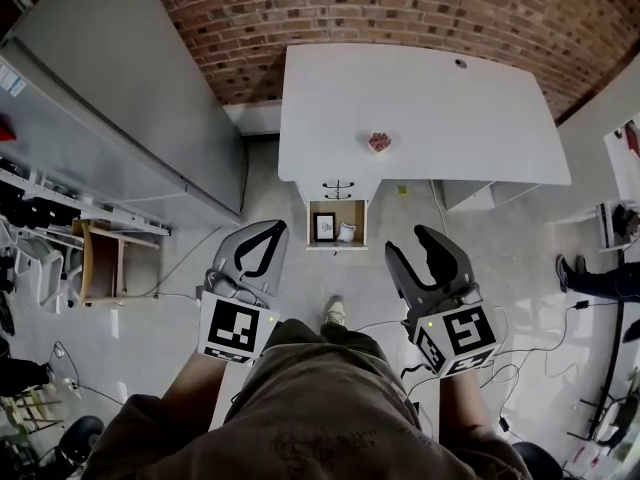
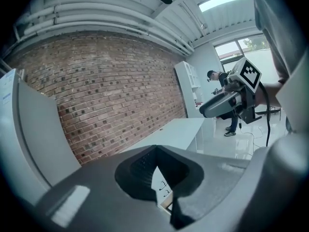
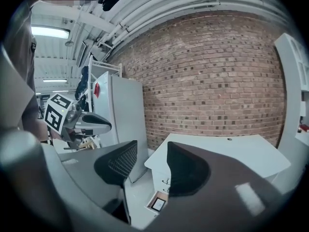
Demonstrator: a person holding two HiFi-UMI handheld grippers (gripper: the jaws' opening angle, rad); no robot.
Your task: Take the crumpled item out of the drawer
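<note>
Under the white desk point(image 1: 440, 108) a low drawer point(image 1: 337, 244) stands pulled out. Inside it lie a small framed picture point(image 1: 325, 227) and, to its right, a white crumpled item point(image 1: 346, 232). A reddish crumpled lump point(image 1: 379, 141) sits on the desk top. Both grippers hang well short of the drawer, above the floor. My left gripper point(image 1: 278, 228) is shut, tips together, with nothing in it. My right gripper point(image 1: 405, 241) is open and empty. The right gripper view shows the drawer point(image 3: 157, 203) far below the right gripper point(image 3: 152, 149).
A tall grey cabinet point(image 1: 130, 98) stands to the left of the desk against the brick wall point(image 1: 400, 8). Wooden shelving point(image 1: 100, 263) stands at the left. Cables point(image 1: 520, 358) trail across the floor on the right, where a person's legs point(image 1: 600, 278) show.
</note>
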